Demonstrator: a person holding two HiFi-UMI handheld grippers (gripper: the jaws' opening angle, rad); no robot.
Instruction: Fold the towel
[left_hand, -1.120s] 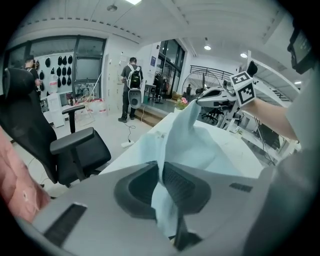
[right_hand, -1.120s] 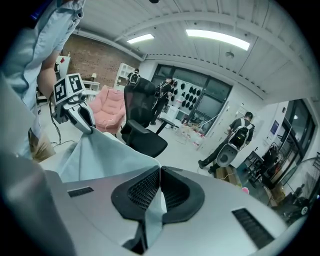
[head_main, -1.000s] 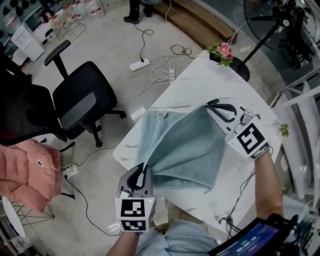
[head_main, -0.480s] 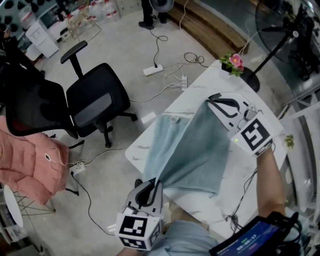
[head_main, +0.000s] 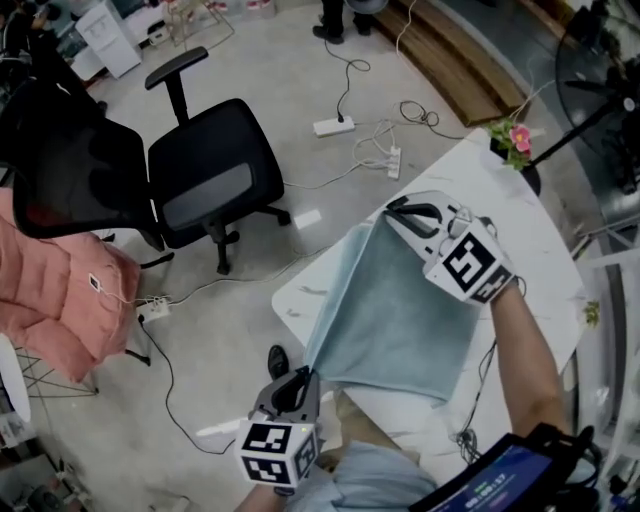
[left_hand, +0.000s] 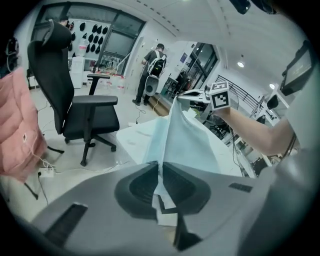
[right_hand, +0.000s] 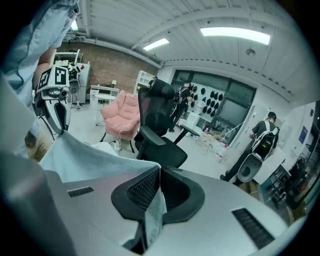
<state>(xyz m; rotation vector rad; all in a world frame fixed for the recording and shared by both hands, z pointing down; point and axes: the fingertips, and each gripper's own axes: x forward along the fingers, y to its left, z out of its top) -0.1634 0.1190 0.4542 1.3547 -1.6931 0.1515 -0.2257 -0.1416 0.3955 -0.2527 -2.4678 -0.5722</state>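
The towel (head_main: 392, 322) is soft matt cloth, the table (head_main: 545, 222) smooth, white and marble-veined.

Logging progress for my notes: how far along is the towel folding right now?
Done: the left gripper and right gripper are each shut on the towel. In hand: the held edge is raised, cloth stretched between them, the rest trailing on the white table. Left: no finished fold shows; the edge likely needs laying over and releasing.

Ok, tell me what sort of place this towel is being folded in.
Probably an office-style lab or studio rather than a home: a black office chair on a bare floor, a power strip with loose cables, and a white table used as a workbench.
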